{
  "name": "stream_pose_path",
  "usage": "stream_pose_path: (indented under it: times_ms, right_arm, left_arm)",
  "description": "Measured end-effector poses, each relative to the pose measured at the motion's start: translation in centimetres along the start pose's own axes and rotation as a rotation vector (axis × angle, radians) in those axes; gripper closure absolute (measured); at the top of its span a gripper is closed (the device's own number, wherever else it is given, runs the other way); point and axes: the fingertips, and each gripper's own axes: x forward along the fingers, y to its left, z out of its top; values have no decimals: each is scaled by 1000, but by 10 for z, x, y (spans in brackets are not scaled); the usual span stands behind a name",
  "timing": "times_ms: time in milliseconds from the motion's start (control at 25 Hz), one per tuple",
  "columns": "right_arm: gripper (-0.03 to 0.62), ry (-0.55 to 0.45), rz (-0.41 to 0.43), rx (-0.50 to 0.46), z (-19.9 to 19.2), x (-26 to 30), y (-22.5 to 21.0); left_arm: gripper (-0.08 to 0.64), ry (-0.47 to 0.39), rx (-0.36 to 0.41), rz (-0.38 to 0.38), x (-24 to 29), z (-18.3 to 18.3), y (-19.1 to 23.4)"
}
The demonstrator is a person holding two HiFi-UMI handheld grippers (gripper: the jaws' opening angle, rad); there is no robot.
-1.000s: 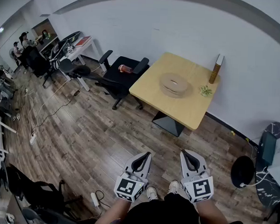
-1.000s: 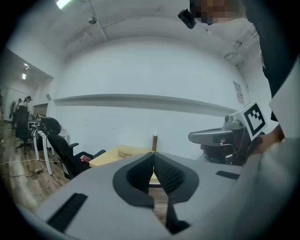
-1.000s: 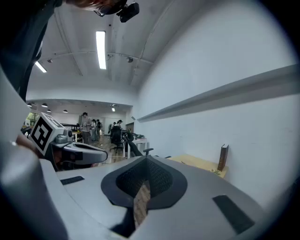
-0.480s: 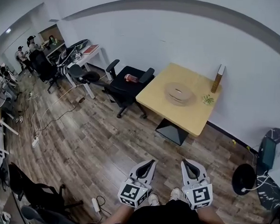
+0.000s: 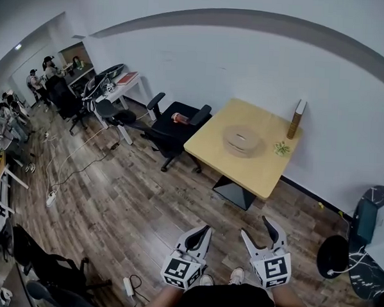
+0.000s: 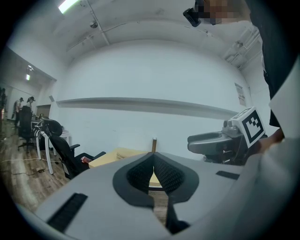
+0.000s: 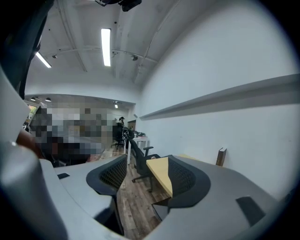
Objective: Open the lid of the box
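From the head view, the round box (image 5: 242, 139) sits near the middle of the yellow worktop (image 5: 255, 171), its lid apparently on, though it is too small there to be sure. An upright book (image 5: 296, 119) stands at its 1 o'clock by the wall and a small green item (image 5: 281, 148) lies at its 3 o'clock. A black office chair (image 5: 171, 124) stands at the worktop's 9 o'clock. Both tools hang over the wood floor (image 5: 132, 198), well apart from the worktop, at its 6 o'clock. The left hand-held gripper (image 5: 203, 231) has its jaws together on nothing, as its own view shows; that view also catches the other tool's marker cube at 3 o'clock. The right hand-held gripper (image 5: 256, 227) has just been opening, its jaws apart and empty. Its own view frames only a worktop corner and floor between them, and not the box.
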Motion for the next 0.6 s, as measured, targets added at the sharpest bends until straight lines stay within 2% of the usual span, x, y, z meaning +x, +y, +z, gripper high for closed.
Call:
stream_pose_path:
  times_ms: [200, 320, 600]
  right_arm:
    - [231, -22, 11, 71, -1, -1, -30]
    - [208, -28, 11, 134, -6, -2, -49]
    - [215, 6, 63, 92, -15, 14, -58]
  left_arm:
    - [541, 6, -1, 26, 19, 4, -11]
    - [541, 4, 8, 40, 28, 4, -19]
    - [541, 10, 10, 72, 36, 4, -15]
